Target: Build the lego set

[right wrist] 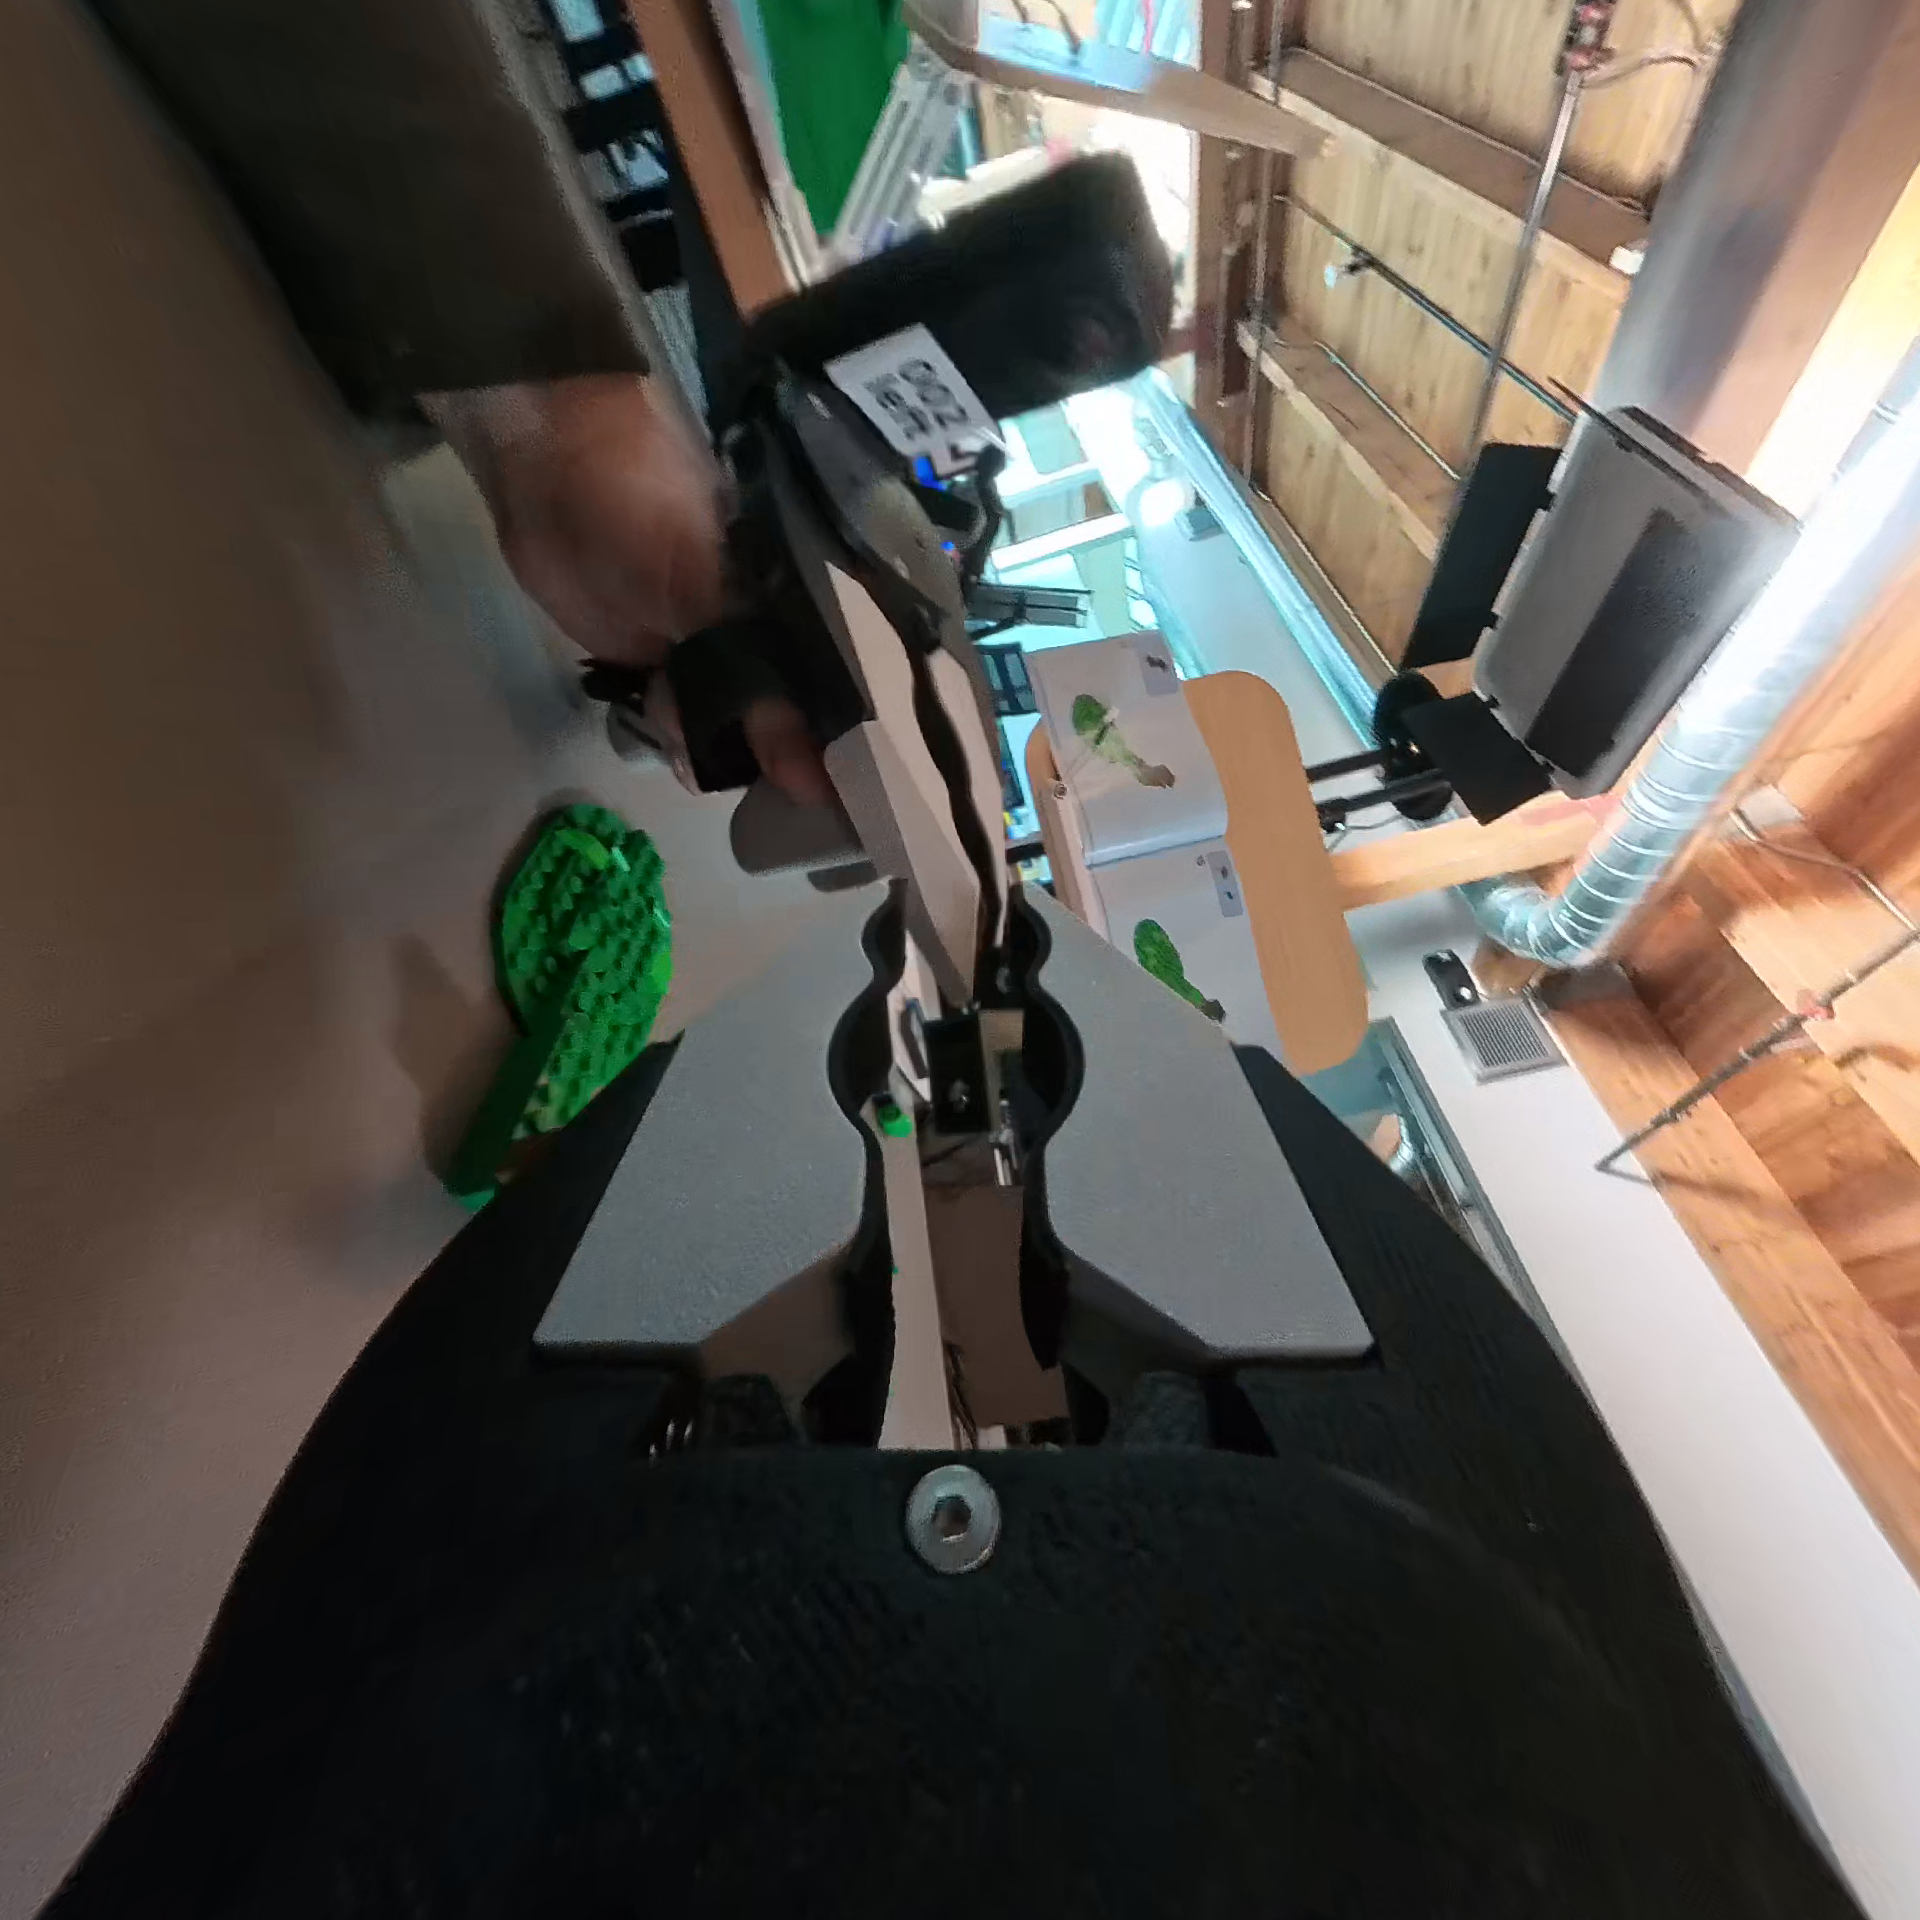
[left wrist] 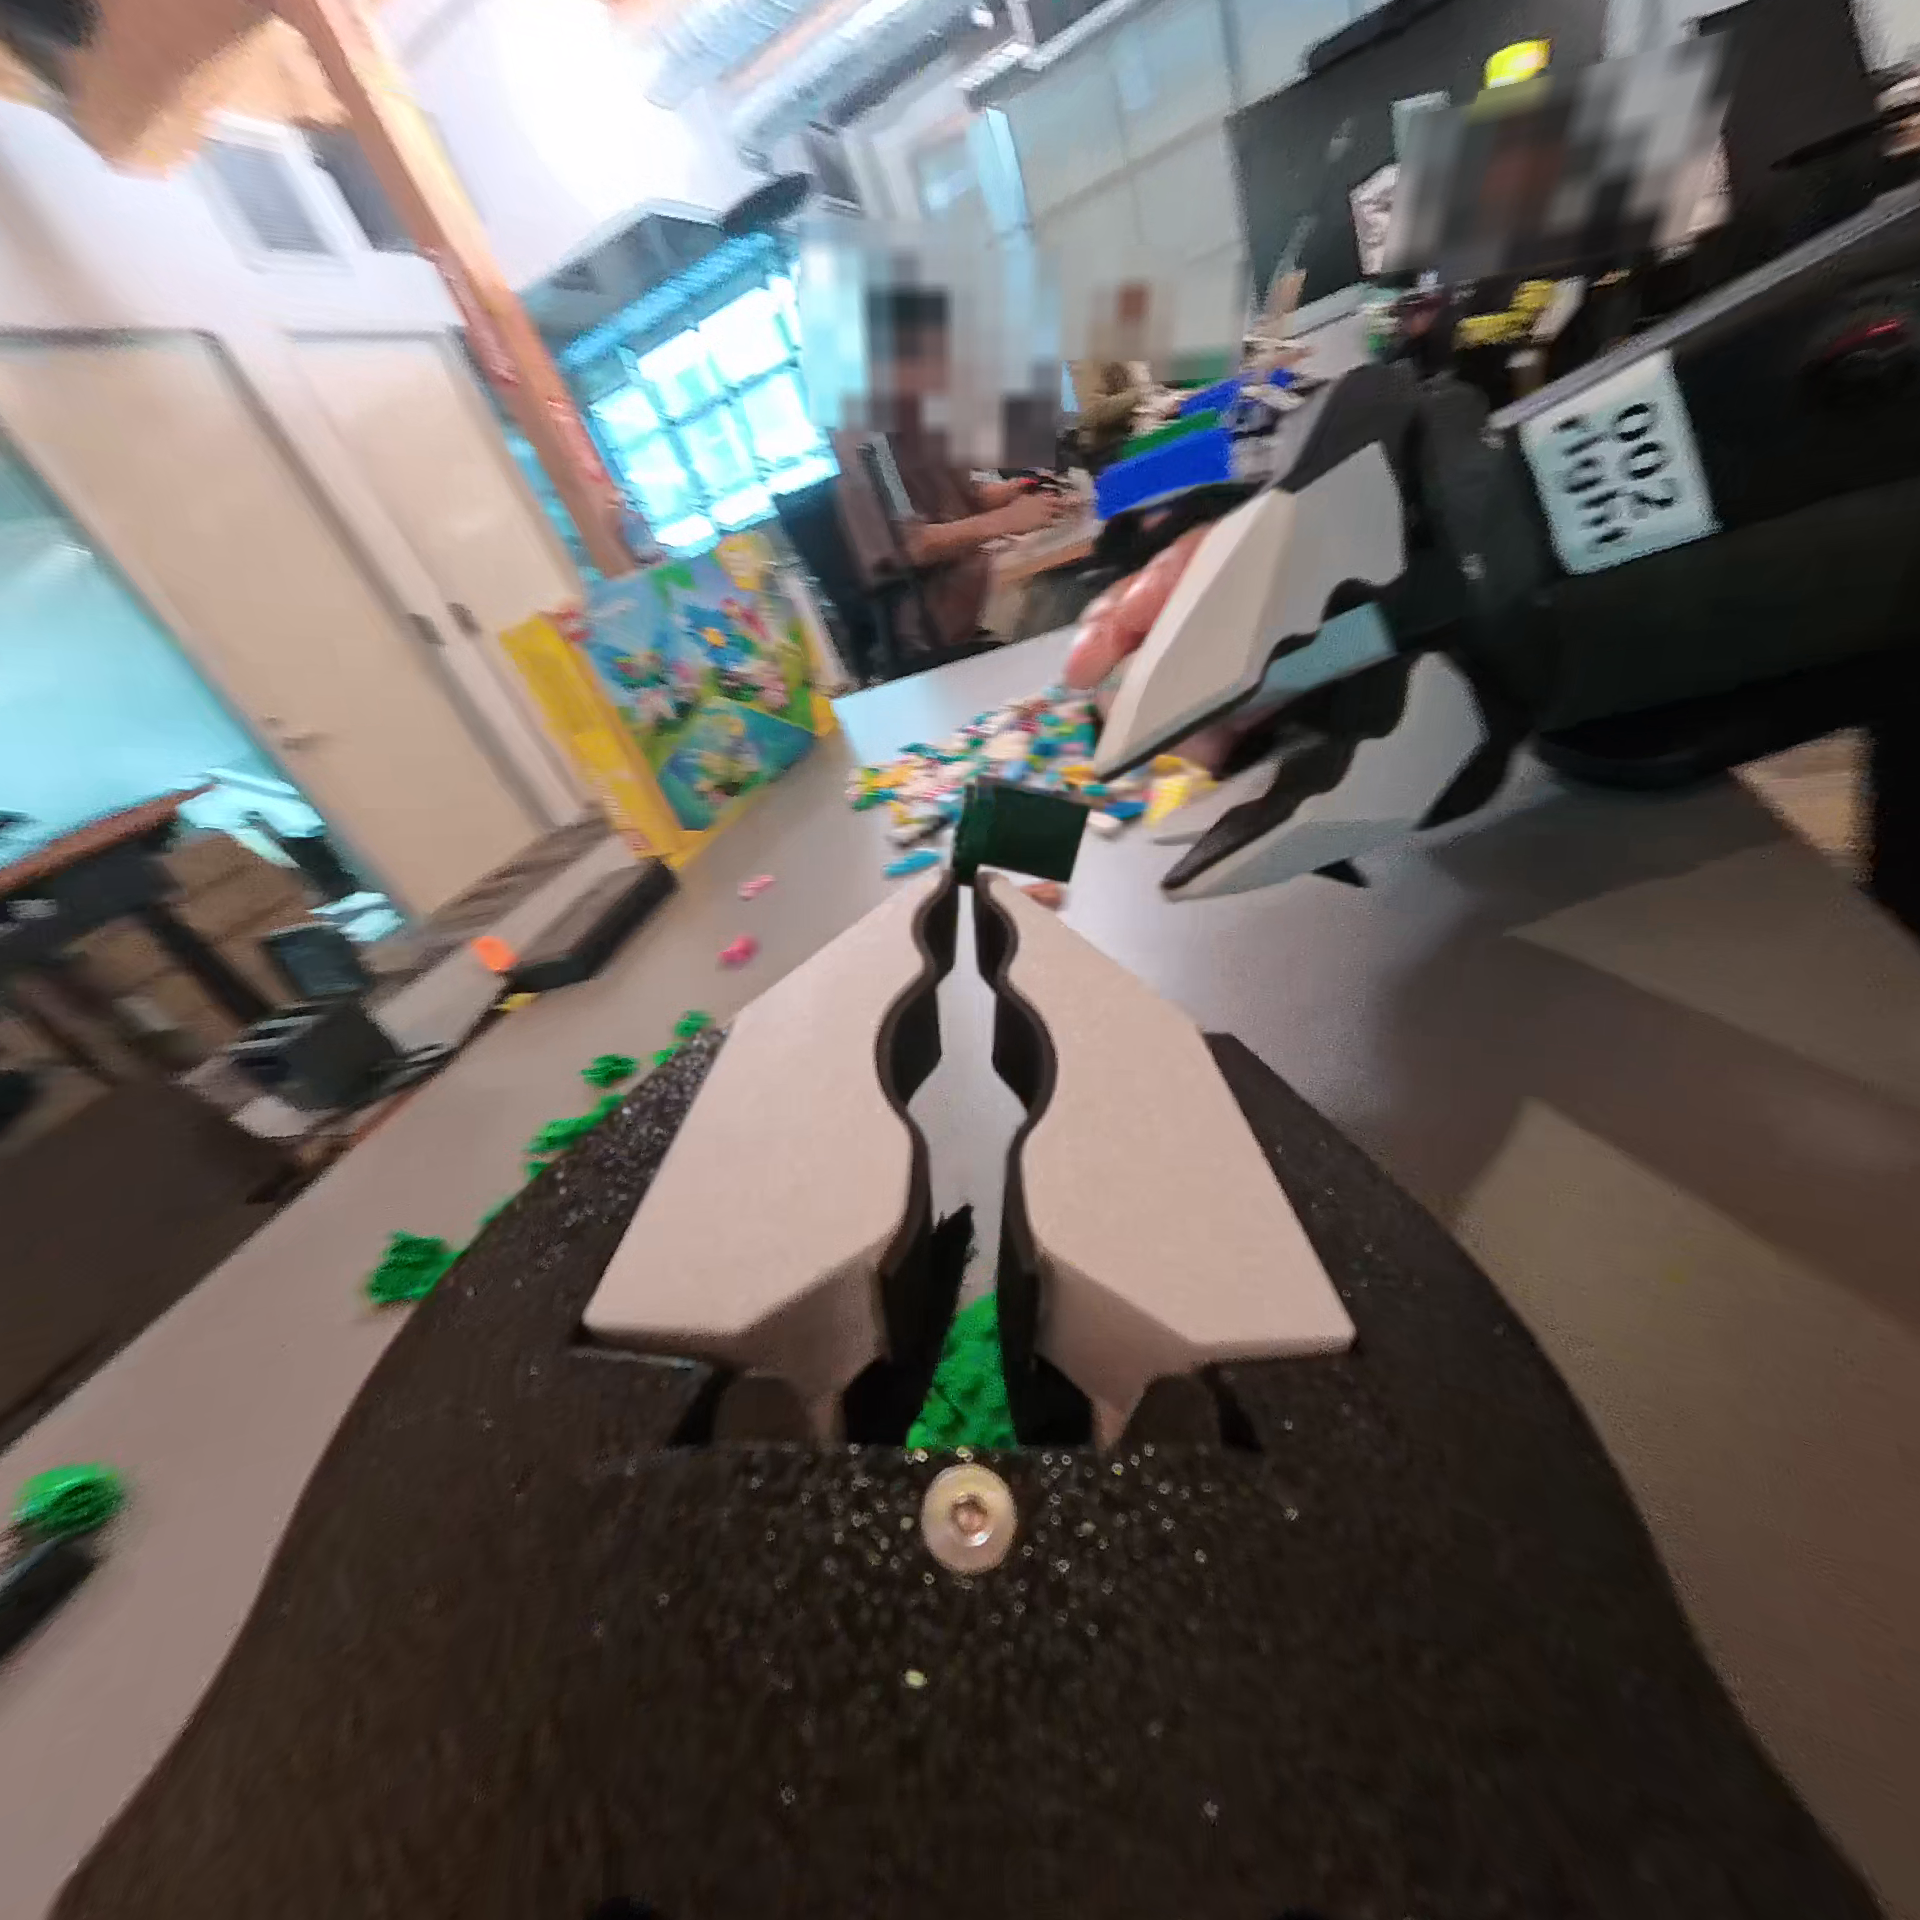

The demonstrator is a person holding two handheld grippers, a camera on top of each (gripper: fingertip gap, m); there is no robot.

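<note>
Dark green plate [left wrist: 1018, 831] sits pinched at the left gripper [left wrist: 974, 883] tips, frame centre; right gripper [right wrist: 961, 904] jaws narrow, empty.

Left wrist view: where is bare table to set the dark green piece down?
Bare grey table lies right of the left gripper, below the right gripper. Crowded: the mixed brick pile ahead, green pieces along the left edge.

Dark green plate [left wrist: 1018, 831] pinched upright at left gripper [left wrist: 966, 883] tips; mixed loose brick pile [left wrist: 997, 748] toward bench far edge; green studded build [right wrist: 582, 966] flat on bench.
</note>
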